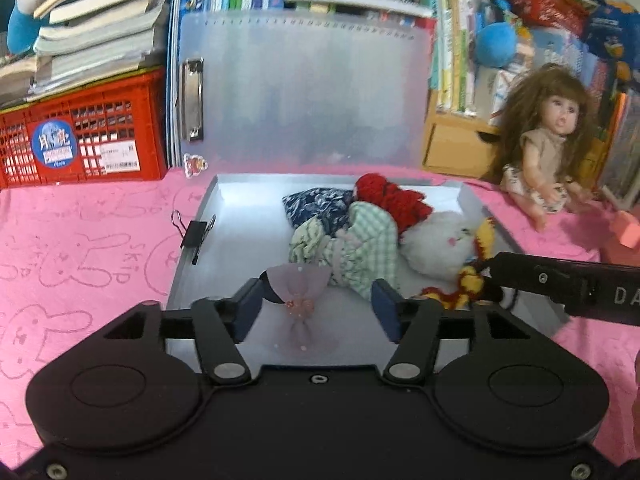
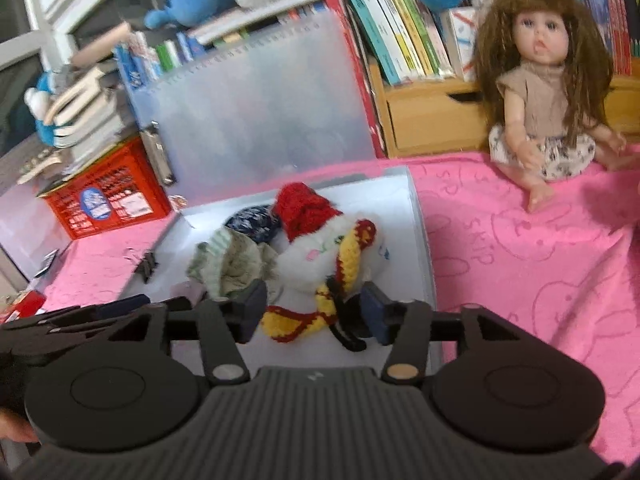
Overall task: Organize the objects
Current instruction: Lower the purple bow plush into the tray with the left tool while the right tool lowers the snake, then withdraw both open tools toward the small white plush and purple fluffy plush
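In the open grey case (image 1: 224,208) on the pink worktop (image 1: 80,240), we already had the soft stuff piled up: white plush (image 1: 440,240) with its red knit hat (image 1: 394,198), a green checked cloth (image 1: 360,248), a dark blue floral bundle (image 1: 316,204). Our guess is the lid (image 1: 304,92) was propped against the books so both hands stayed free. The left gripper (image 1: 316,304) had its jaws apart, and the pink gauzy bow (image 1: 300,304) lay loose between them on the case floor, nothing pressing it. The right gripper (image 2: 314,312) was open too, straddling the yellow-and-red knit scarf (image 2: 296,324) without pinching it.

The left view showed the bow properly plus a binder clip (image 1: 196,232) on the case edge; the right one barely caught the bow but showed the doll (image 2: 548,92) sitting outside the case, probably still to pack.
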Action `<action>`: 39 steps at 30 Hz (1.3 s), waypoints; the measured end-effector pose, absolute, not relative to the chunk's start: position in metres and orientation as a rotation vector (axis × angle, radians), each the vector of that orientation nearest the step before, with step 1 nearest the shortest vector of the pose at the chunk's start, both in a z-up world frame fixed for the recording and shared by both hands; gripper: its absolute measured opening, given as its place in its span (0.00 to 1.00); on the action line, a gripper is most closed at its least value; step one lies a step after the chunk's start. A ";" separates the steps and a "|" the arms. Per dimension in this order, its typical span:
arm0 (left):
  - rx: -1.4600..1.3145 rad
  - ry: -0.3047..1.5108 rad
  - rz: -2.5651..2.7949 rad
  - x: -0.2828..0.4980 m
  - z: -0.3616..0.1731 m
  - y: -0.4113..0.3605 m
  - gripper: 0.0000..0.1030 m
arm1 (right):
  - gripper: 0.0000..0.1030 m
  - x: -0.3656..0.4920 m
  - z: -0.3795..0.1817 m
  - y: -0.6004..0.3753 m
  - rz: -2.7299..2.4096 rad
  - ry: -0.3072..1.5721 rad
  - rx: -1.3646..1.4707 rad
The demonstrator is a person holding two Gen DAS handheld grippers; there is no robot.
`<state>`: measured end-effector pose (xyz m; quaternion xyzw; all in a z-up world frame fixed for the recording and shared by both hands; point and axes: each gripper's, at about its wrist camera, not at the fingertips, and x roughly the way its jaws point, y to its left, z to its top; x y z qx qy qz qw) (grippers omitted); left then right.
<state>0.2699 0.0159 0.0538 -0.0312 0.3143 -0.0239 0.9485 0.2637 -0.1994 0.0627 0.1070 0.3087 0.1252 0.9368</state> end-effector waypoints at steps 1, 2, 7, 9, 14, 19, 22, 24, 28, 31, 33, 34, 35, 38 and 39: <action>-0.056 0.632 -0.057 0.265 0.057 0.015 0.64 | 0.76 0.258 0.066 -0.199 0.268 0.619 0.209; -0.047 0.625 -0.066 0.260 0.059 0.015 0.66 | 0.77 0.252 0.068 -0.199 0.280 0.609 0.199; -0.011 0.573 -0.101 0.228 0.071 0.015 0.77 | 0.83 0.228 0.077 -0.198 0.325 0.578 0.157; 0.001 0.555 -0.116 0.215 0.075 0.016 0.78 | 0.84 0.219 0.079 -0.198 0.344 0.571 0.144; 0.006 0.541 -0.150 0.185 0.079 0.020 0.82 | 0.88 0.193 0.082 -0.199 0.382 0.550 0.108; 0.021 0.530 -0.164 0.155 0.078 0.024 0.85 | 0.91 0.171 0.082 -0.198 0.412 0.535 0.070; 0.029 0.521 -0.169 0.140 0.077 0.026 0.86 | 0.93 0.160 0.080 -0.196 0.432 0.531 0.048; 0.026 0.521 -0.172 0.131 0.076 0.029 0.86 | 0.95 0.153 0.078 -0.195 0.441 0.527 0.030; 0.027 0.524 -0.167 0.114 0.071 0.035 0.87 | 0.96 0.139 0.071 -0.192 0.467 0.542 0.005; 0.018 0.533 -0.157 0.101 0.065 0.041 0.87 | 0.96 0.129 0.063 -0.190 0.489 0.562 -0.001; 0.006 0.541 -0.153 0.094 0.061 0.045 0.88 | 0.96 0.123 0.058 -0.189 0.505 0.574 -0.002; 0.001 0.543 -0.150 0.090 0.059 0.046 0.88 | 0.96 0.121 0.056 -0.189 0.511 0.579 -0.001; -0.001 0.543 -0.147 0.086 0.057 0.047 0.88 | 0.96 0.118 0.054 -0.188 0.516 0.584 0.001; -0.010 0.525 -0.126 0.072 0.050 0.049 0.88 | 0.96 0.113 0.049 -0.187 0.529 0.591 0.007; -0.011 0.518 -0.122 0.067 0.048 0.048 0.88 | 0.96 0.112 0.048 -0.186 0.531 0.590 0.011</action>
